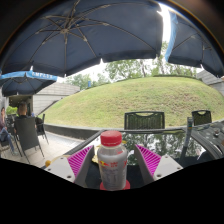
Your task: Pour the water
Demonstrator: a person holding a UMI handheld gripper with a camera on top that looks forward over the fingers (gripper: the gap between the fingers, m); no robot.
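A small clear plastic bottle [112, 160] with a red cap and a red-and-yellow label stands upright between my fingers. My gripper [112, 172] is shut on the bottle: the pink pads [82, 160] press on its lower body from both sides. The bottle's base is hidden low between the fingers, with a bit of red showing there. No table surface shows under the bottle. No cup or other vessel is in view.
I am under dark blue patio umbrellas [80, 30]. Black metal chairs stand ahead [144, 121] and to the left [27, 135]. A grassy mound [140, 98] rises beyond them. A black mesh chair or table edge [205, 140] is at the right.
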